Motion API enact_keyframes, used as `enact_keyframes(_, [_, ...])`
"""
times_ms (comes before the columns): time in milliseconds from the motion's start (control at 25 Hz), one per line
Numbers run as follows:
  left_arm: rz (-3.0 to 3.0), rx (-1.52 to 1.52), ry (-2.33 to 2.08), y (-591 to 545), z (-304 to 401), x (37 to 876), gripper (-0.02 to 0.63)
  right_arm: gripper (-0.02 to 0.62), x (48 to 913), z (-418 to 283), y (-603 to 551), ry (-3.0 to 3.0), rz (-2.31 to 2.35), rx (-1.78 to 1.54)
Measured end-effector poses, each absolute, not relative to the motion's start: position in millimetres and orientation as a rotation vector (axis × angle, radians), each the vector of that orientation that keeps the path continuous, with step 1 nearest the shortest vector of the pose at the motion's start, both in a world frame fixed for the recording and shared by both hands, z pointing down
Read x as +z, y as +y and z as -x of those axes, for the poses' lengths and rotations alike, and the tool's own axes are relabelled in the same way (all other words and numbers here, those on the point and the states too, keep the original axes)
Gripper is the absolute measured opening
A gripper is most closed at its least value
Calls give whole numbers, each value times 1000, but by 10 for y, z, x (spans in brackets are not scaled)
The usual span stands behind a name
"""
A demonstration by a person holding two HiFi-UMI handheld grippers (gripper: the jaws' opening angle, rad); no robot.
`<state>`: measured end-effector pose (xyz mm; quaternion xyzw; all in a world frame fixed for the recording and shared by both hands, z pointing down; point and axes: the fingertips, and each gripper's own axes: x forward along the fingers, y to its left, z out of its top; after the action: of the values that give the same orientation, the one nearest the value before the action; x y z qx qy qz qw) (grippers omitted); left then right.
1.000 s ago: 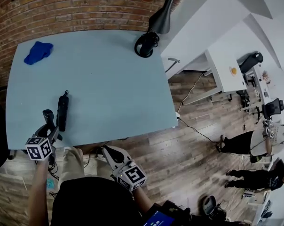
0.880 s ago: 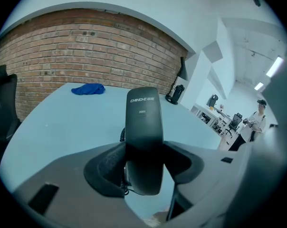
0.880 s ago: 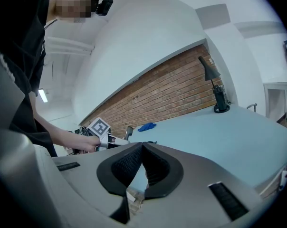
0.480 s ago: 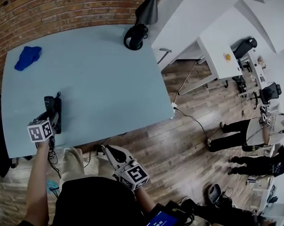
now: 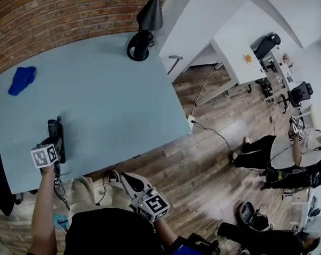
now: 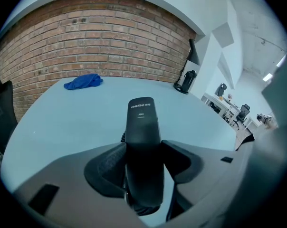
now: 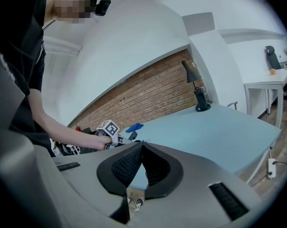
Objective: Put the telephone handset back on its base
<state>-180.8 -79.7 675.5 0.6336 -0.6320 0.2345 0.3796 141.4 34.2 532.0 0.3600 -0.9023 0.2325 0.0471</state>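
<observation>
The left tool [image 6: 143, 152] pinches the black handset [image 6: 143, 122] by its middle, above the near left part of the worktop [image 5: 107, 89]. The right tool [image 7: 141, 147] is pressed together and empty, off the near edge. The step in hand seems to be carrying the handset to the base, which I cannot make out; next it must be lined up and lowered.

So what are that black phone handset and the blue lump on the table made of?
The handset looks like matte black moulded plastic: smooth, hard-edged, with white printed lettering. The blue lump is probably soft cloth, judging by its crumpled folds; too distant to be sure.
</observation>
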Motion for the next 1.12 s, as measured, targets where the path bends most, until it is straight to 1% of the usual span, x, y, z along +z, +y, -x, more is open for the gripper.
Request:
enact_keyframes(240, [-1603, 673, -1591, -740, 1741, 6922, 262, 18, 5347, -1406, 340, -2745, -1110, 722])
enact_keyframes(1120, [-1570, 704, -1679, -622, 1770, 7027, 272, 18, 5351, -1512, 256, -2754, -1092, 700])
